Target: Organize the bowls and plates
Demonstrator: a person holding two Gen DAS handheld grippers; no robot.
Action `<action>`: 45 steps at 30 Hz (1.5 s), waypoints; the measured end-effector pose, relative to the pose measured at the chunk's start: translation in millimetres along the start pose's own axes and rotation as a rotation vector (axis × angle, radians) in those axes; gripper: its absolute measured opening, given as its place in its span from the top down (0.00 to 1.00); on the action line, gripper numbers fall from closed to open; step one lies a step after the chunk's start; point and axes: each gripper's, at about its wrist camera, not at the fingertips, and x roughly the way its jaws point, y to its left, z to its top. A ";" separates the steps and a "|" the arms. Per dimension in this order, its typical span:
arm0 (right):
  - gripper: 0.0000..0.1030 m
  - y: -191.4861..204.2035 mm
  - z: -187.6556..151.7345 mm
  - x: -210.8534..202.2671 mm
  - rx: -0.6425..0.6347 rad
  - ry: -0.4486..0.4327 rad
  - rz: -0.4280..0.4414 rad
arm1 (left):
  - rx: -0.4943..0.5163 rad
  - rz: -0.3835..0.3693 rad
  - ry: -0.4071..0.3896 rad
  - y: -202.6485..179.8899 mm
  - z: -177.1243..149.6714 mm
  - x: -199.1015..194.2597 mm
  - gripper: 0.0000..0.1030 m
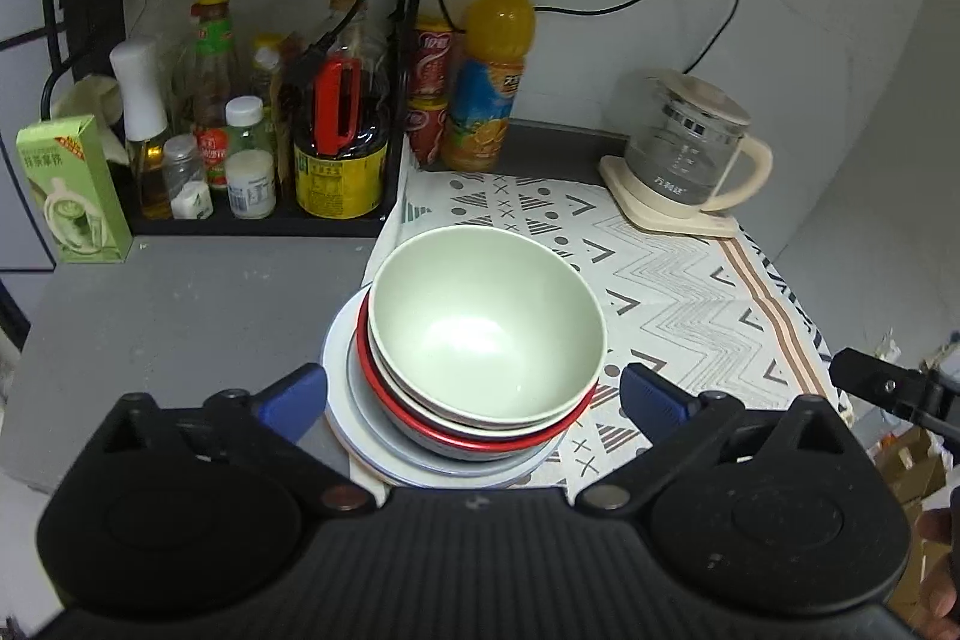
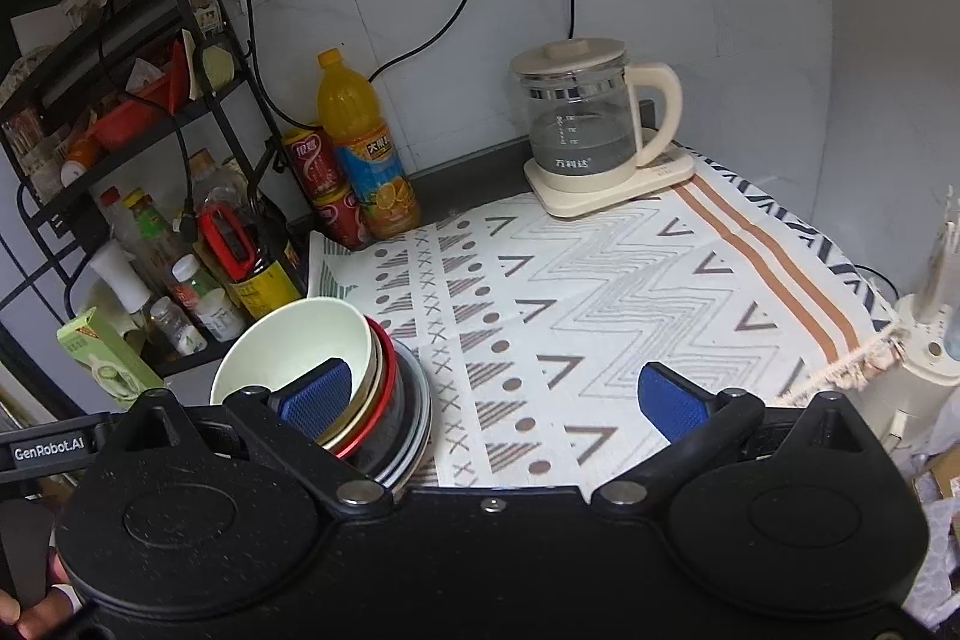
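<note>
A pale green bowl tops a stack: it nests in a beige bowl, then a red-rimmed bowl, all on whitish-blue plates. The stack sits at the left edge of a patterned cloth. My left gripper is open wide, with one blue pad on each side of the stack's near edge and neither touching it. In the right wrist view the green bowl and the plates lie at lower left. My right gripper is open over the cloth, holding nothing; its left finger overlaps the bowl in view.
A black rack crowded with sauce bottles stands behind and left of the stack, with a green carton beside it. An orange juice bottle and red cans stand at the wall. A glass kettle sits at the back right. The cloth hangs over the counter's right edge.
</note>
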 end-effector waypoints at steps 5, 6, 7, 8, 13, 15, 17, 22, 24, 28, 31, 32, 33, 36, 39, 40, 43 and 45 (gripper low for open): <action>0.00 5.4 -10.7 -15.9 0.000 -0.008 -0.030 | 0.021 -0.045 0.016 1.5 -10.3 -4.3 0.00; 0.00 5.6 -11.7 -20.0 0.006 -0.013 -0.030 | 0.027 -0.052 0.016 1.4 -12.4 -6.1 0.00; 0.00 6.3 -12.8 -24.2 0.008 -0.021 -0.032 | 0.031 -0.057 0.017 2.5 -14.9 -7.9 0.00; 0.00 6.8 -13.5 -27.7 0.009 -0.024 -0.035 | 0.031 -0.060 0.019 3.8 -16.9 -9.7 0.00; 0.00 11.3 -23.6 -42.8 -0.023 -0.030 -0.047 | 0.055 -0.062 0.015 8.0 -27.0 -26.1 0.00; 0.00 13.0 -28.5 -47.0 -0.028 -0.022 -0.044 | 0.057 -0.072 0.021 12.7 -31.8 -33.1 0.00; 0.00 13.9 -35.0 -49.9 -0.028 -0.006 -0.031 | 0.055 -0.068 0.020 18.4 -37.0 -40.8 0.00; 0.00 15.7 -52.7 -58.6 -0.013 0.007 -0.027 | 0.057 -0.053 0.033 34.6 -50.3 -54.5 0.00; 0.00 16.6 -58.4 -63.1 -0.013 0.006 -0.030 | 0.059 -0.046 0.042 40.0 -54.8 -58.4 0.00; 0.00 18.7 -63.3 -71.3 0.011 0.015 -0.013 | 0.047 -0.046 0.050 50.0 -60.8 -66.7 0.01; 0.00 23.4 -65.1 -79.7 -0.003 0.014 -0.012 | 0.051 -0.048 0.038 52.8 -64.4 -74.1 0.00; 0.00 24.8 -65.4 -83.4 -0.005 0.011 -0.011 | 0.051 -0.054 0.034 53.3 -65.1 -77.4 0.00; 0.00 25.5 -66.2 -86.7 -0.005 0.008 -0.013 | 0.050 -0.057 0.031 54.1 -65.4 -80.9 0.00; 0.00 29.8 -67.9 -97.8 -0.009 0.000 -0.006 | 0.045 -0.077 0.045 55.1 -65.1 -90.5 0.00; 0.00 36.7 -69.6 -108.6 -0.033 -0.011 0.004 | 0.054 -0.078 0.050 54.0 -65.3 -100.6 0.00; 0.00 38.3 -70.3 -110.9 -0.033 -0.006 0.006 | 0.048 -0.090 0.052 54.6 -65.0 -103.9 0.00; 0.00 43.5 -73.3 -115.8 -0.037 0.002 0.004 | 0.059 -0.085 0.047 54.2 -64.9 -112.0 0.00; 0.00 47.4 -75.5 -117.3 -0.045 0.003 -0.001 | 0.078 -0.075 0.039 53.2 -66.5 -116.6 0.00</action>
